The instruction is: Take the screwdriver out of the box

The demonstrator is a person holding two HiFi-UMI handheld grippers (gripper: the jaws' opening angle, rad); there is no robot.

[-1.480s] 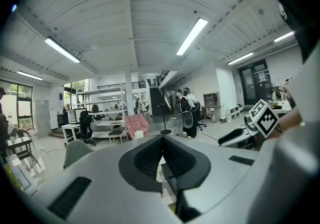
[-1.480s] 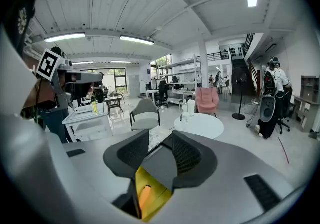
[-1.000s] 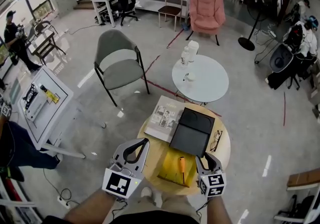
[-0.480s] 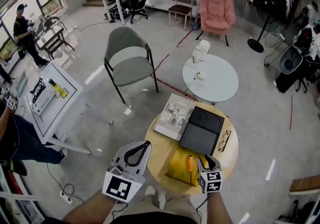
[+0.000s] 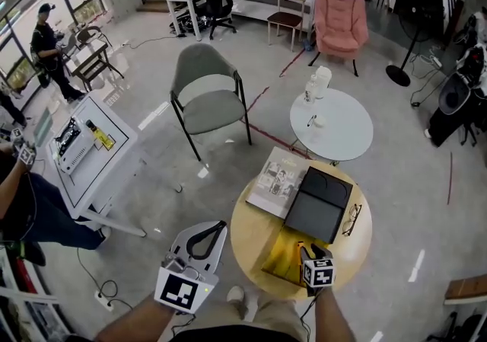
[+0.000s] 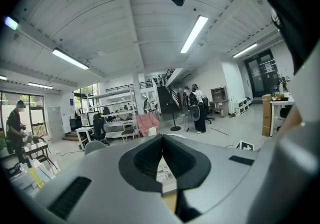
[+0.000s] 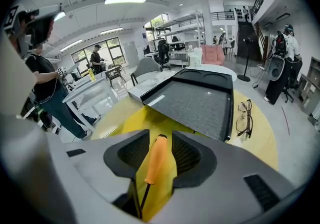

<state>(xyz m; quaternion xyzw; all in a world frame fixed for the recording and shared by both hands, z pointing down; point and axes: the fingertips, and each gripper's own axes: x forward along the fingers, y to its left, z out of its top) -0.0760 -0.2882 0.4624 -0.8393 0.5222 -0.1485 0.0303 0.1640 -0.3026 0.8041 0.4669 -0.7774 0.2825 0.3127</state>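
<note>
Right gripper point(image 7: 160, 134): jaws spread and unclenched. The orange handle stands in the gap at the lower centre of the right gripper view, and neither pad seems to press on it.
Left gripper point(image 6: 162, 140): jaws clenched tip to tip on nothing, off the table edge at the lower left of the head view.
Screwdriver point(image 7: 156, 160): lies in the yellow box point(image 7: 150, 120), not yet out. Its dark shaft runs back under the gripper body.
Box: sits near the front rim of the round wooden table point(image 5: 251, 235), touching or just beside the black case point(image 7: 200, 101).
Risk, grip: the handle lies a little slanted across the gap, so closing now may pinch it off-centre and roll it out.
Risk, shaft: it is out of sight under the tool, and a steep lift could catch its tip on the box wall.
Risk, box: nothing holds it down, so a snag may drag it toward the table rim.
Risk, neighbours: the glasses point(image 7: 243, 118) lie beside the case at the right, and a sideways swing could knock them.
</note>
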